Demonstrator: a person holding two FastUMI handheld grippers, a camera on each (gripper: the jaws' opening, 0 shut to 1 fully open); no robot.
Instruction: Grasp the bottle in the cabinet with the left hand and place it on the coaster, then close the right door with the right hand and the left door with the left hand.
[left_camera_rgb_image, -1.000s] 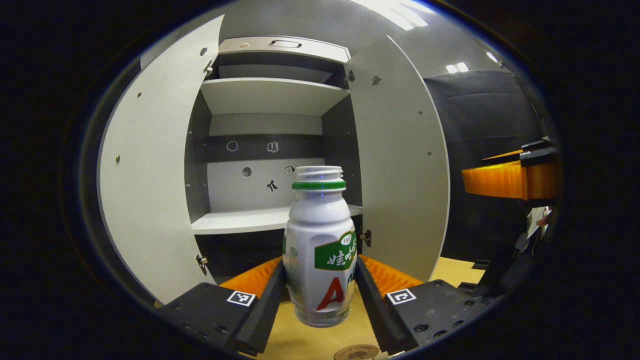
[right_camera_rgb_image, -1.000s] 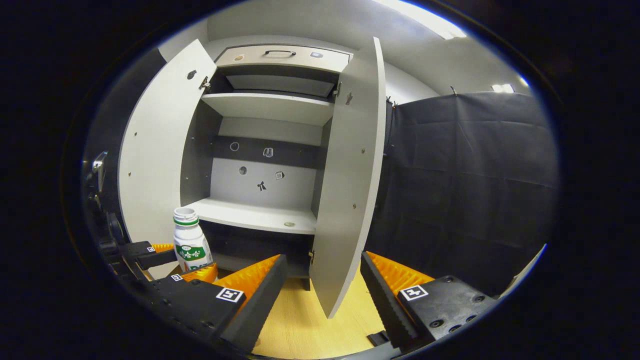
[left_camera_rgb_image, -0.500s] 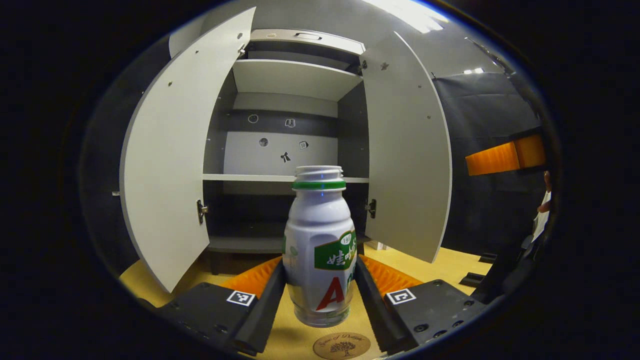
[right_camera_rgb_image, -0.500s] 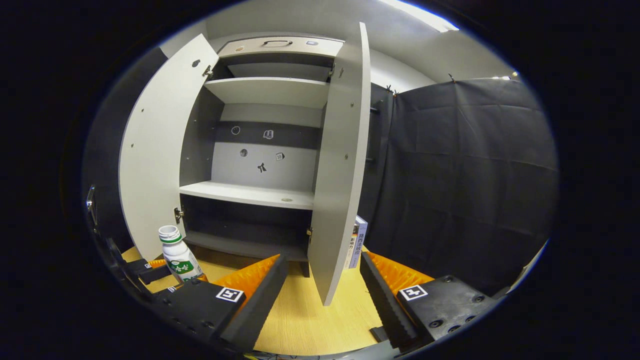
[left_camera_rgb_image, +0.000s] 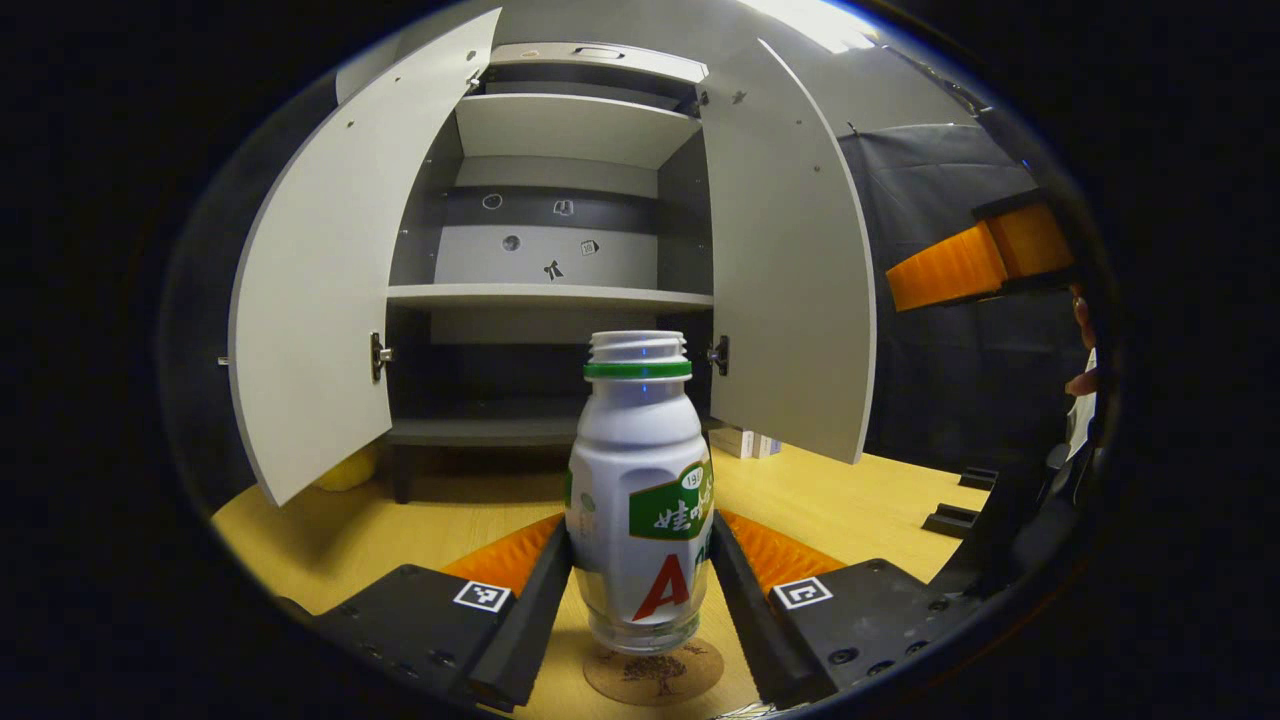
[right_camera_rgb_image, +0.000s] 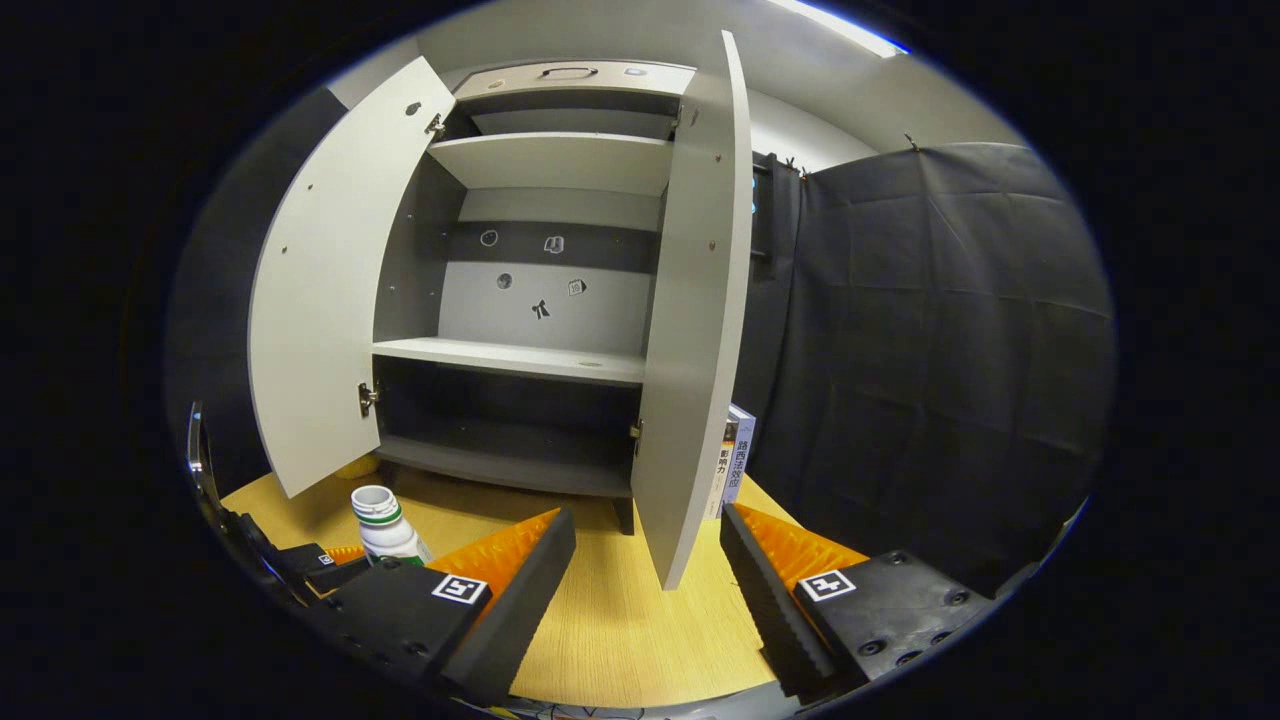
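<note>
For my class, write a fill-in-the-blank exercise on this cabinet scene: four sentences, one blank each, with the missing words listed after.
1. The left gripper is shut on the ____.
2. Right under the bottle lies a round cork ____.
3. Both cabinet doors, the left door and the right door, stand ____.
4. The right gripper has its fingers ____, with nothing between them.

Missing words: bottle; coaster; open; open

place: recording booth | evidence: black cloth wall (right_camera_rgb_image: 930, 330), grey cabinet (right_camera_rgb_image: 545, 270), wooden tabletop (right_camera_rgb_image: 620, 620)
</note>
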